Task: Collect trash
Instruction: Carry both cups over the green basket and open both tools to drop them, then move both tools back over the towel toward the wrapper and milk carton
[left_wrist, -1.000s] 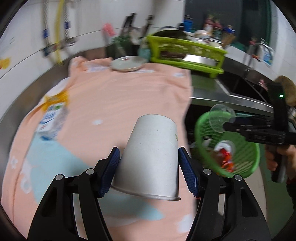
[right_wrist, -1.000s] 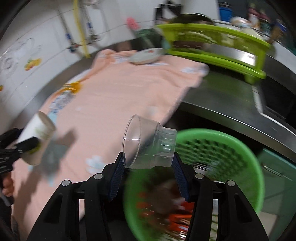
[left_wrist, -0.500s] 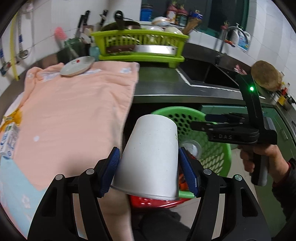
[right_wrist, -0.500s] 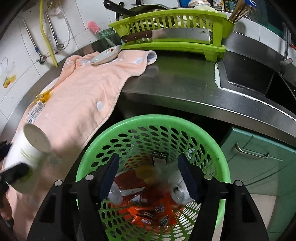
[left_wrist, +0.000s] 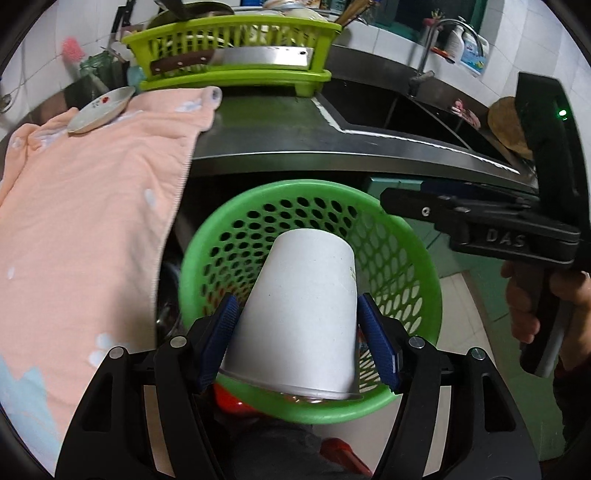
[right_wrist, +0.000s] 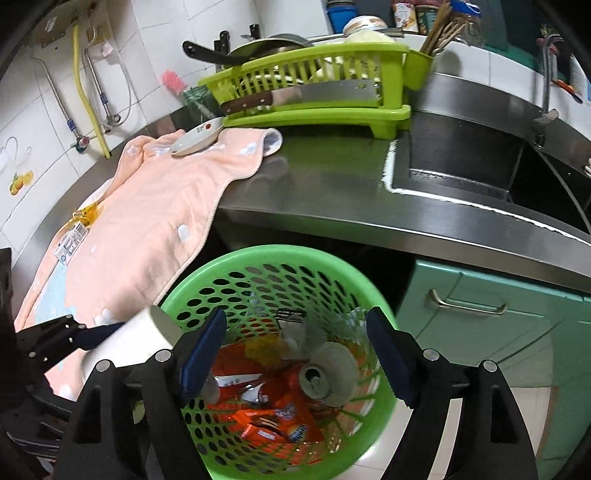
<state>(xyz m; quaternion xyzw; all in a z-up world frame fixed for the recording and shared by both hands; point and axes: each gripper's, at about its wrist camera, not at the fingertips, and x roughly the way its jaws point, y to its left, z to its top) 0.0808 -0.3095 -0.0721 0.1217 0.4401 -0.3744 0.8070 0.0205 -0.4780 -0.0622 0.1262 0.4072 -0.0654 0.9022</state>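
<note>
Kitchen scene: a stainless-steel worktop (right_wrist: 332, 206) carries a peach towel (right_wrist: 159, 221), a small dish (right_wrist: 195, 142) and a lime-green dish rack (right_wrist: 314, 92) holding a cleaver (right_wrist: 306, 96); a sink (right_wrist: 480, 162) lies to the right. Below the worktop edge stands a green perforated basket (right_wrist: 229, 266) containing orange wrappers (right_wrist: 273, 413), a crushed can (right_wrist: 314, 380) and other refuse. The left gripper (left_wrist: 299, 336) holds a white paper cup (left_wrist: 306, 302) over the basket, its jaws pinching the cup's sides, base pointing forward. The right gripper (right_wrist: 295, 354) hangs above the basket mouth, jaws spread with nothing between them. A drink carton (right_wrist: 72, 236) lies on the towel's far-left edge.
</note>
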